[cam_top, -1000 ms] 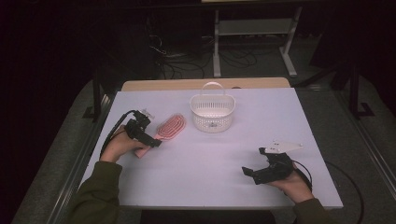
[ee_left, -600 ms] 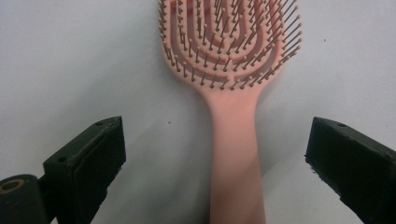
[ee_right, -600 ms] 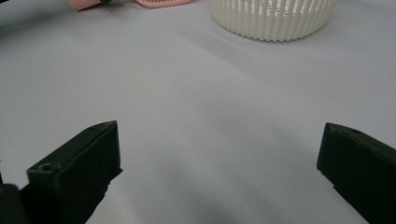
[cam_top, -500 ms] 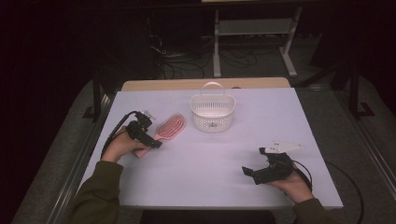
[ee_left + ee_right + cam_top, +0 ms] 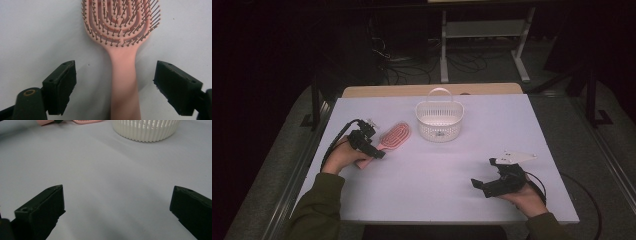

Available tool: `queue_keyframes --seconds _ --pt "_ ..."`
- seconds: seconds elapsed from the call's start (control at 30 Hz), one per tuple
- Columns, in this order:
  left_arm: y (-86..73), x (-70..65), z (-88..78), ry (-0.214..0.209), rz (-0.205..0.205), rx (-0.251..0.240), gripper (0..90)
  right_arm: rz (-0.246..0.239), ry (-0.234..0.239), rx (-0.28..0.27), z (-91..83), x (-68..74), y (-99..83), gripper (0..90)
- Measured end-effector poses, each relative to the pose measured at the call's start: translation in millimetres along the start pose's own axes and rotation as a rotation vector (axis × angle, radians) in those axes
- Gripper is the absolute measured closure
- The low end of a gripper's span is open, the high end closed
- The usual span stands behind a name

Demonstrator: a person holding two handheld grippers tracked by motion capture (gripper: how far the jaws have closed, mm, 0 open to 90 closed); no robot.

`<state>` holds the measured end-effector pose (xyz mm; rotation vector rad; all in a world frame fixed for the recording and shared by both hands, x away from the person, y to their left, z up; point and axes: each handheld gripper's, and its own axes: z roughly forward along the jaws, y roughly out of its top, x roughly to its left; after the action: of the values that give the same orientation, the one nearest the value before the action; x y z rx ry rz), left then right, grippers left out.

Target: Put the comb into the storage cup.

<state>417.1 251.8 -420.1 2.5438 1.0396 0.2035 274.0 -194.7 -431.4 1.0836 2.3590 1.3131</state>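
Hairbrush (image 5: 121, 47) — a pink plastic one with an open, vented head of stiff bristles and a plain smooth handle — lies flat on the bench (image 5: 427, 170), bristles up, towards its left side and just left of the basket (image 5: 439, 120). It looks light and rigid, likely easy to lift with one hand-held gripper; the plastic handle is probably a little slick, and the bristle head would give a poor, springy hold, so the handle is the sensible place to take it, around its middle where the sides run straight. The left hand-held gripper (image 5: 115, 87) is set for exactly that: the handle runs up between its two jaws, which have just been closing, yet a clear gap remains on either side and the pads (image 5: 65, 85) do not touch it, so nothing is gripped yet. The basket, white with slatted walls and a thin looped handle, stands upright near the far middle of the bench, apart from the brush head. The right hand-held gripper (image 5: 494, 180) rests low at the near right, well apart from both things, its jaws wide open over bare bench.

Counted — one hairbrush, one basket, two hand-held grippers, one bench.
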Motion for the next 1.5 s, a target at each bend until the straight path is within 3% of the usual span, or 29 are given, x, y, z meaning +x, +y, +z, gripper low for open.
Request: queue_keyframes --seconds 0.7,1.5 --pt "3.1 -1.0 -1.3 -0.01 -0.016 -0.017 43.1 0.002 0.002 0.001 0.1 0.0 -0.1 0.0" --pt "8.5 -6.5 5.7 0.016 0.007 0.029 55.9 0.005 0.003 0.002 0.2 -0.1 0.0 0.0"
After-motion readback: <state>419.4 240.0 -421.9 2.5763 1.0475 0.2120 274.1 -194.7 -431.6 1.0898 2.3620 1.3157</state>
